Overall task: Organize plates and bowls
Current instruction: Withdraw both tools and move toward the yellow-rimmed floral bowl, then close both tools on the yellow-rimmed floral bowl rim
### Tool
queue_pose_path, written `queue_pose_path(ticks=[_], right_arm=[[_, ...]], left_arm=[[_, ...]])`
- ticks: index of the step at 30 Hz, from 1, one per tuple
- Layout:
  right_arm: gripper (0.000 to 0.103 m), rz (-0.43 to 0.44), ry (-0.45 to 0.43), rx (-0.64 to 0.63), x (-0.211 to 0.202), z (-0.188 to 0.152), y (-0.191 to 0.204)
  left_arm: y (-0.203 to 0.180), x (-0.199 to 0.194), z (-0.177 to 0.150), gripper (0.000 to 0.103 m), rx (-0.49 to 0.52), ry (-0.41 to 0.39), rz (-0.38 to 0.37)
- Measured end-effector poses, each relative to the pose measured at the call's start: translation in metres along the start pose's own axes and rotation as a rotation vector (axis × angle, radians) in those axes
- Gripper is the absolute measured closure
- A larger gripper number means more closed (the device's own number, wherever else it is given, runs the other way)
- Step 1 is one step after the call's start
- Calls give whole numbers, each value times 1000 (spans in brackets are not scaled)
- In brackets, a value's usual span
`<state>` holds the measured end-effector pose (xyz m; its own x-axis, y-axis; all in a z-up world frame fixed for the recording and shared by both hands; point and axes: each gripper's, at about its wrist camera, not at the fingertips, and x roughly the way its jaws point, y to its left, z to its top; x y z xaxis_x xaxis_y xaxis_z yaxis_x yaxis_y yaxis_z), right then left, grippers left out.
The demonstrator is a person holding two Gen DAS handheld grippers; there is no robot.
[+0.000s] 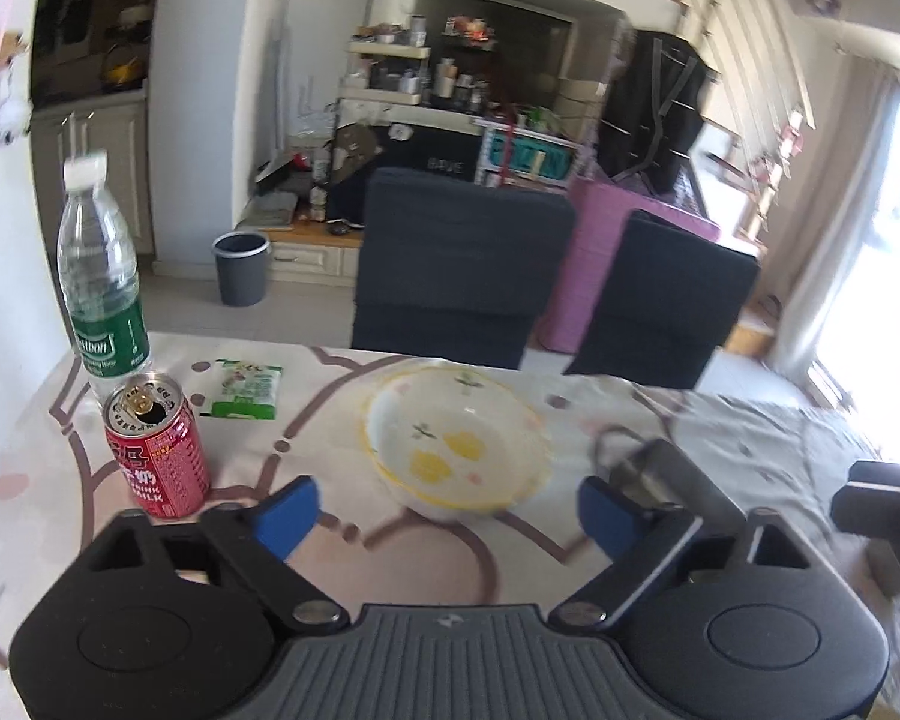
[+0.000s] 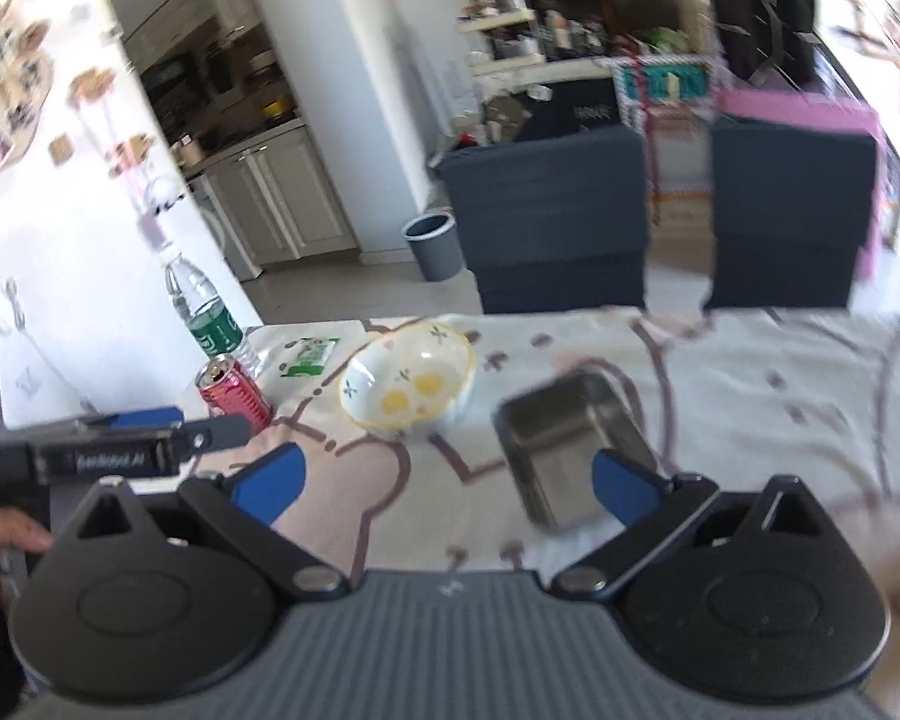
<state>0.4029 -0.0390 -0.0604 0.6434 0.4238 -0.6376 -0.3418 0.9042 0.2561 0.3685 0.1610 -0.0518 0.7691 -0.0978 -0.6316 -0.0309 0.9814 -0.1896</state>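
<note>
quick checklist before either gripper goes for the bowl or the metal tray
1. Left gripper jaws open with nothing between them: ok.
2. Right gripper jaws open, not closed on anything: ok.
3. Floral bowl upright on the table, with nothing inside it: ok.
4. Metal tray resting flat: cannot tell, blurred and partly behind a right finger.
5. Red can and water bottle stand apart from the bowl, on its left: ok.
6. Green packet clear of the bowl: ok.
</note>
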Motion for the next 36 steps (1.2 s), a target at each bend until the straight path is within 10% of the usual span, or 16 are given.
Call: queue_pose_path(ticks=[11,20,29,36], right_arm=[[45,51,85,77,152,49,-39],[57,30,168,112,237,48,-39],[87,12,249,101,267,44,-26],[89,-53,247,42,263,36,-10]], left_arm=[[44,110,9,48,-147,41,27],[48,152,4,74,-124,85,58],[44,164,6,90,-110,110,59],[38,152,3,92,-106,146,73]])
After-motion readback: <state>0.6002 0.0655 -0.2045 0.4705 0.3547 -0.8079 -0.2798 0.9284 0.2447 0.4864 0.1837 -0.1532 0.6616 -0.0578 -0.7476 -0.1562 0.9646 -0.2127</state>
